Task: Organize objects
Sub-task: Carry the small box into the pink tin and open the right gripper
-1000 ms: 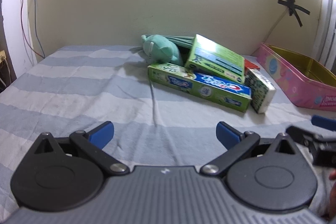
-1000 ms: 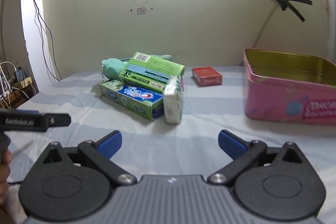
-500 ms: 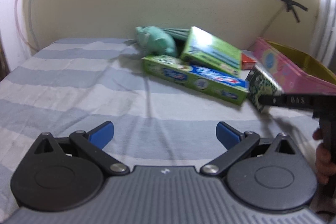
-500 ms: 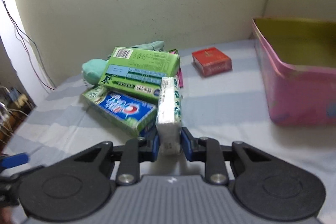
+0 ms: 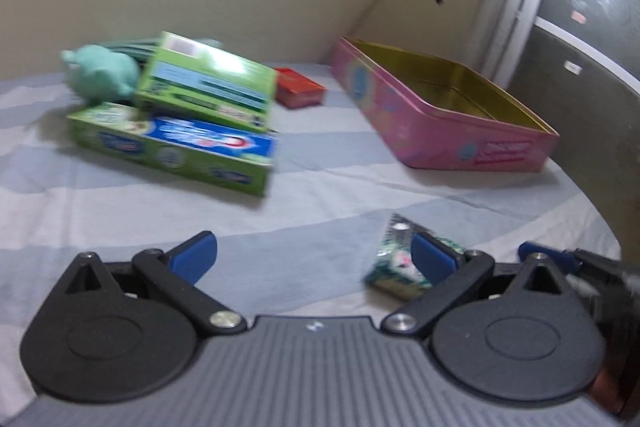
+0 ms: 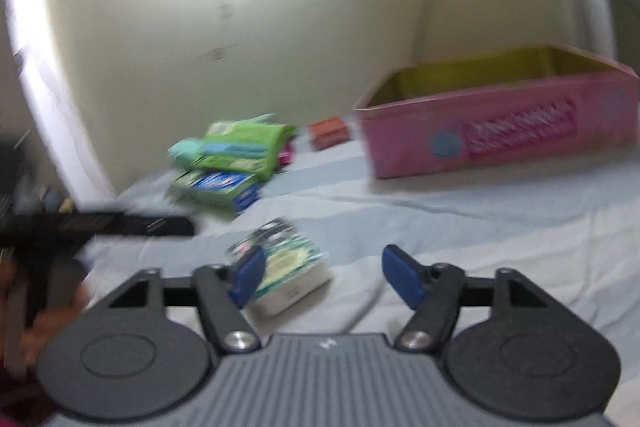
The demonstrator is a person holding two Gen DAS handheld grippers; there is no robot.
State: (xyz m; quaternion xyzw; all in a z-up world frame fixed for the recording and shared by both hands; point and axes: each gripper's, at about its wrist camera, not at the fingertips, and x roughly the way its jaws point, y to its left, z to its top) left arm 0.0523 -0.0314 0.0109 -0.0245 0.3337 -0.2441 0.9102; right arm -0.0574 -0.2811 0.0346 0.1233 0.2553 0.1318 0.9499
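Note:
The small green-and-white patterned box (image 6: 288,267) lies flat on the striped bedsheet, apart from the pile. My right gripper (image 6: 324,267) is just behind it, its jaws opening; the box sits against the left finger (image 6: 248,273) and the pads do not press on it. In the left wrist view the same box (image 5: 394,259) shows behind the right finger of my open, empty left gripper (image 5: 314,255). The pile holds a toothpaste box (image 5: 180,143), a green box (image 5: 208,91) on top and a teal plush (image 5: 100,75). The open pink tin (image 5: 440,131) stands to the right.
A small red box (image 5: 300,91) lies between the pile and the tin. The wall runs close behind them. The bed's edge curves off at the right, by a dark panel (image 5: 592,47). A hand holds the left gripper's body (image 6: 100,227) at the left.
The right gripper shut on the patterned box at the pile, drew it back toward the near side, then opened and left it on the sheet. The left view swung right toward the tin.

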